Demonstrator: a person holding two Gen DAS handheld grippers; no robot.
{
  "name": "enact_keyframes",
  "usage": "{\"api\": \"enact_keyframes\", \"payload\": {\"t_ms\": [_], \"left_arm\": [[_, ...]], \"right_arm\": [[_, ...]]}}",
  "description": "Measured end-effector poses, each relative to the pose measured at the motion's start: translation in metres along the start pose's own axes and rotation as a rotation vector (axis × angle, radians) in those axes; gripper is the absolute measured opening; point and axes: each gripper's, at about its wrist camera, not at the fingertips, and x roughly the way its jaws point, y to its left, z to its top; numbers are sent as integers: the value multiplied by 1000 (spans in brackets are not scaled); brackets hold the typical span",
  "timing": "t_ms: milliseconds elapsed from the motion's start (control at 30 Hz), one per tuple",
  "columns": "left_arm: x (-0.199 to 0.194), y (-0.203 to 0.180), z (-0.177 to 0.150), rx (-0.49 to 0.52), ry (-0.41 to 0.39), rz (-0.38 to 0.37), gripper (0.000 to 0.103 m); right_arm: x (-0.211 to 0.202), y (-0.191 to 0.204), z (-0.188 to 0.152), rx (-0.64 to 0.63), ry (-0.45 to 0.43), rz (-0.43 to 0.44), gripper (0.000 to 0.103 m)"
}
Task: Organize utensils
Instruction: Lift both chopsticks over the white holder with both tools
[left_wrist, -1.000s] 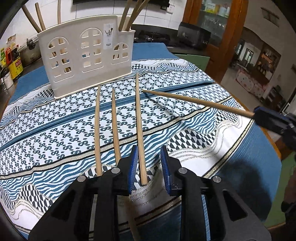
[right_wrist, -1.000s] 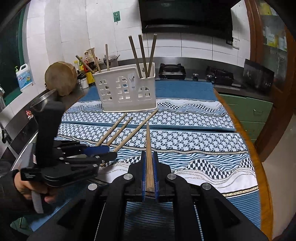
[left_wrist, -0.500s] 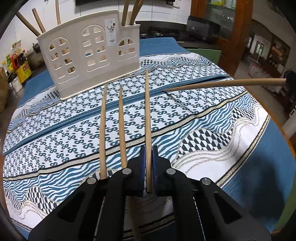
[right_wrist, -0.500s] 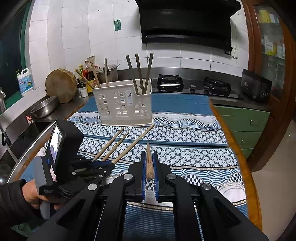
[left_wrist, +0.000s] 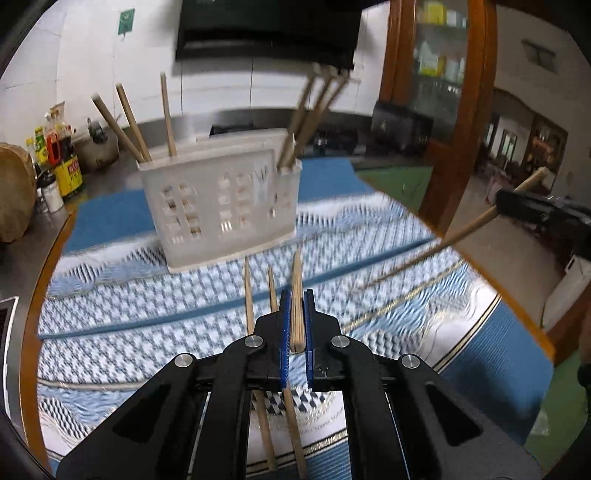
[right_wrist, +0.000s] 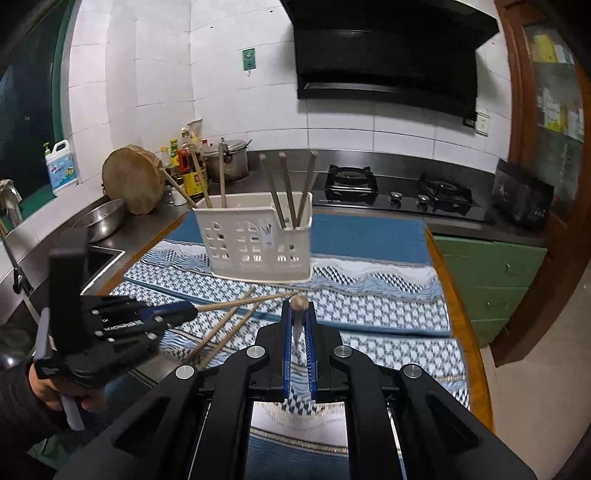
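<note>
At the left, the left claw (right_wrist: 186, 312) pinched a wooden chopstick (right_wrist: 243, 302) above the patterned cloth (right_wrist: 388, 314) on the counter. Two more chopsticks (right_wrist: 221, 332) lay on that cloth before the white utensil holder (right_wrist: 255, 240). The right claw (right_wrist: 298, 314) pinched another chopstick (right_wrist: 298, 303), pointing toward the holder.

Both the left gripper (left_wrist: 295, 317) and right gripper (right_wrist: 298, 321) have fingers clamped, tilted downward.
</note>
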Motion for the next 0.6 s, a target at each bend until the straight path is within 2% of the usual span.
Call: {"api": "enact_keyframes", "payload": {"t_ms": [233,600], "left_arm": [[-24,16,25,-25,-54,-30,5],[-44,35,66,-8,-101,-24,5]], "right_arm": [[-3,21,41,-87,-3,51,7],[2,51,115,-168,-47,98,7]]}}
